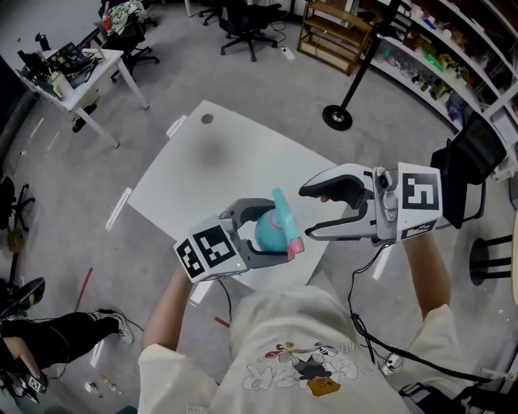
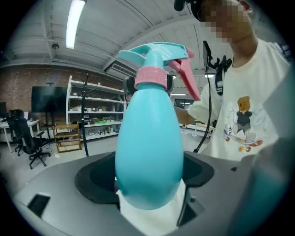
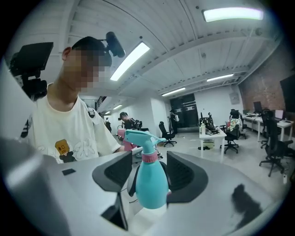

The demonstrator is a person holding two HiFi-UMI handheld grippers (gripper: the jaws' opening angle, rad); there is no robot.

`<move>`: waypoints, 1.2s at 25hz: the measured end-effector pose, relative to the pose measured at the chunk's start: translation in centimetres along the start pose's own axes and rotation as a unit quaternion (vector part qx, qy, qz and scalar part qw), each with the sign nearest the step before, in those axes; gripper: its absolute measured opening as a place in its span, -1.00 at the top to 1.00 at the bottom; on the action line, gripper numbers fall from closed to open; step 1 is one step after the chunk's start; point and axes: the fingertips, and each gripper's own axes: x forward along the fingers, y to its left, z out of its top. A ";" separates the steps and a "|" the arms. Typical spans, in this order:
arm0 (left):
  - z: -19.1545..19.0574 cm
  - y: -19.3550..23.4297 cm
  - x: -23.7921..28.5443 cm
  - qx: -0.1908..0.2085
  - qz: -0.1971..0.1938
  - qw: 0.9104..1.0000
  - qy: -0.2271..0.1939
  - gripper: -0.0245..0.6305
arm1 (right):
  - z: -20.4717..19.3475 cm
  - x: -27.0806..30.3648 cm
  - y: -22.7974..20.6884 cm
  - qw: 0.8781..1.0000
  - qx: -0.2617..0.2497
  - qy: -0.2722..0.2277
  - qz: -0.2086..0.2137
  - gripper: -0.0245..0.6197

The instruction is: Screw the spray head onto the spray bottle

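A teal spray bottle with a pink collar and the teal spray head on top is held up in front of the person, above the white table's near corner. My left gripper is shut on the bottle's body. In the left gripper view the bottle fills the space between the jaws, and its pink collar sits under the head. My right gripper is open just right of the bottle, touching nothing. In the right gripper view the bottle shows beyond my right gripper's spread jaws.
The white table's top is bare. On the floor stand a black round stand base, a wooden rack, office chairs and a cluttered desk. Shelves line the right wall.
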 end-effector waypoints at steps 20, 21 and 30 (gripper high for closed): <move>0.6 1.3 1.7 -0.020 0.070 0.996 0.046 -0.31 | -0.9 1.2 -0.6 1.000 -0.004 0.016 0.004 0.50; 0.2 2.0 1.5 -0.026 0.100 0.993 0.052 -0.31 | -1.1 1.4 -1.2 1.000 -0.001 0.017 -0.014 0.50; -0.3 5.6 0.5 -0.099 0.288 0.952 0.019 -0.31 | -1.5 2.2 -3.8 0.987 0.026 -0.022 -0.159 0.50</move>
